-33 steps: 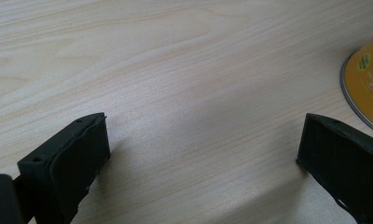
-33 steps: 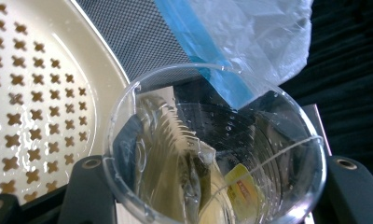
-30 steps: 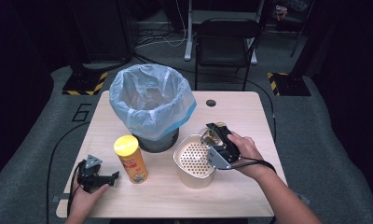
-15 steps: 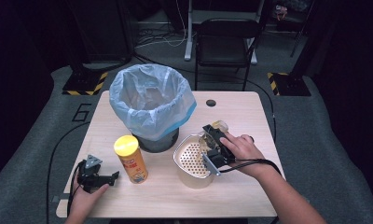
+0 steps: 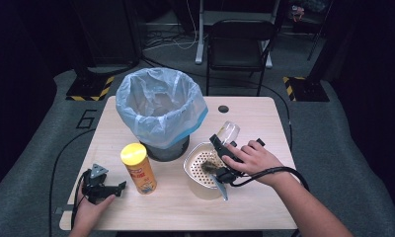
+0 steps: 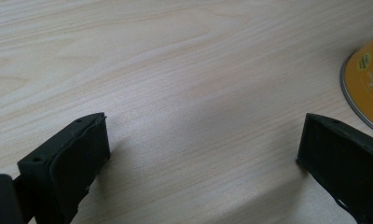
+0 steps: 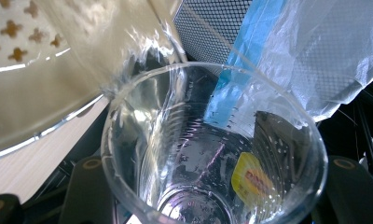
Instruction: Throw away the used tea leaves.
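My right gripper [image 5: 221, 148] is shut on a clear plastic cup [image 5: 228, 132], held tilted over the right rim of a white perforated strainer bowl [image 5: 193, 163]. A brownish clump [image 5: 208, 166] lies inside the strainer. In the right gripper view I look into the wet cup [image 7: 212, 149] between the two jaws of my right gripper [image 7: 217, 191], with the strainer's rim [image 7: 40, 107] at upper left. My left gripper [image 5: 117, 186] rests on the table, open and holding nothing. Its view shows my left gripper [image 6: 203, 140] over bare wood.
A mesh bin lined with a pale blue bag [image 5: 160, 106] stands behind the strainer, also close ahead as the bag [image 7: 315, 46]. A yellow-lidded can [image 5: 138, 168] stands upright just right of the left gripper, its lid edge [image 6: 364, 81] in view. A chair [image 5: 240, 47] stands beyond the table [image 5: 255, 118].
The right hand has moved left with the cup, from beside the strainer to over its right rim, and has tipped the cup. The left gripper has stayed put.
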